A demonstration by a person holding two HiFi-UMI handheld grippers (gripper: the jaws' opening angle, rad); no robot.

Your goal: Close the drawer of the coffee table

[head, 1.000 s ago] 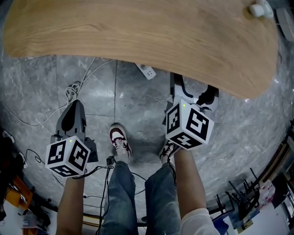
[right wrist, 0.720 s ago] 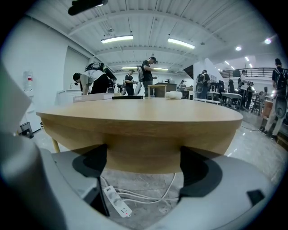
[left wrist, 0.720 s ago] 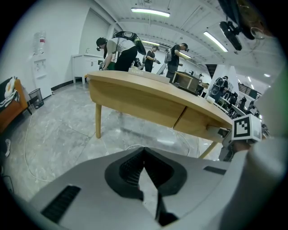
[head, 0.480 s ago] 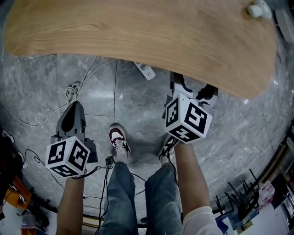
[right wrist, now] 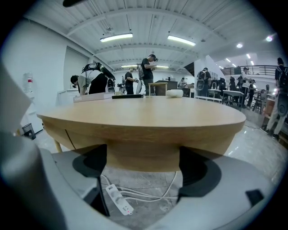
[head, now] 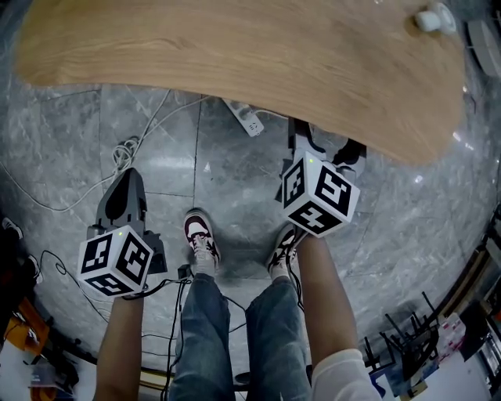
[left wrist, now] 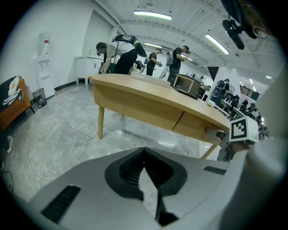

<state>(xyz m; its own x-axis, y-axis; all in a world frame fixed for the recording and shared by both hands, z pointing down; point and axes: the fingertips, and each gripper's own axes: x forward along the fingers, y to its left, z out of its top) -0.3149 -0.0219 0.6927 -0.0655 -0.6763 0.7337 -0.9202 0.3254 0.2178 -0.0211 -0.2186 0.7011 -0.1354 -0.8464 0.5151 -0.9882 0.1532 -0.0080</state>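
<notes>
While the left gripper [head: 124,188] is hanging closed and empty, the right gripper [head: 321,150] is gaping, empty, before the drawer [right wrist: 143,157] — stiff wood, best pushed flat.

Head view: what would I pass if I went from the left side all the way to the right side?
left tool → red-and-white shoe → power strip → right tool → small white object

Coffee table [head: 235,55] ahead, power strip [head: 244,119] under its edge, right gripper [head: 322,146] there too — left gripper [head: 127,177] back-left
</notes>
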